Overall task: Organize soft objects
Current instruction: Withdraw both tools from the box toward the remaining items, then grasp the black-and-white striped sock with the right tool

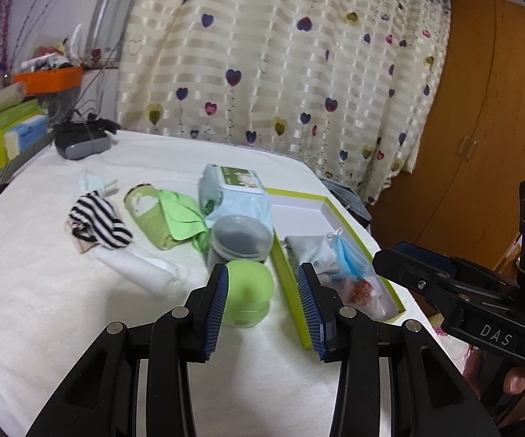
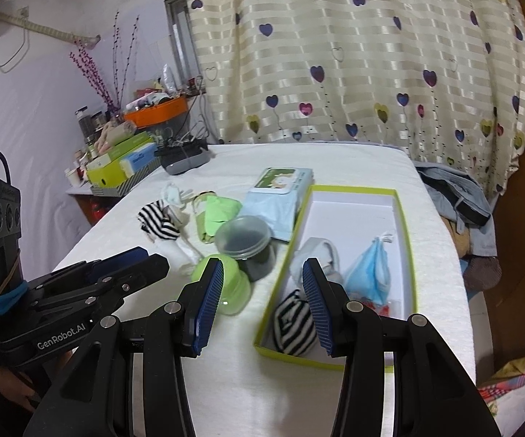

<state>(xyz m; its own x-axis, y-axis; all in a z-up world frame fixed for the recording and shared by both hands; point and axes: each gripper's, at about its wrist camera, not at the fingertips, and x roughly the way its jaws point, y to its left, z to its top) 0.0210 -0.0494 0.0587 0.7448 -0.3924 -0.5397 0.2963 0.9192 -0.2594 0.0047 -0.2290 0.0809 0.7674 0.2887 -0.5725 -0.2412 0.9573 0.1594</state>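
White cloth-covered desk in a bedroom, heart-print curtain behind, wooden wardrobe to the right. Nearest: both hand-held grippers hover above the desk's near edge, angled down. Left hand-held gripper [image 1: 262, 306] has its jaws about half apart with nothing between them; the green jar [image 1: 249, 293] only shows through the gap, on the desk below. Right hand-held gripper [image 2: 264, 302] likewise part open and empty, sitting over the near end of the green-rimmed box [image 2: 406, 240].

Already in the box: a striped sock ball [image 2: 293, 331] at the near end, a grey rolled sock [image 2: 317, 251] and a blue face mask [image 2: 369, 273] mid-way; the far half is bare.

Loose soft things lie ahead and to the left of the box, past the green jar and a clear tub [image 1: 242, 238]: a white rolled cloth [image 1: 134, 267], a striped sock [image 1: 98, 225], a green cloth [image 1: 169, 218], and a wipes pack [image 1: 233, 193] farthest, touching the box's far left wall.

Key relation: the loose pile is on the left gripper's side, so the left looks nearer; the box's long axis runs away from the grippers. The white cloth's long axis runs diagonally, near-right to far-left.
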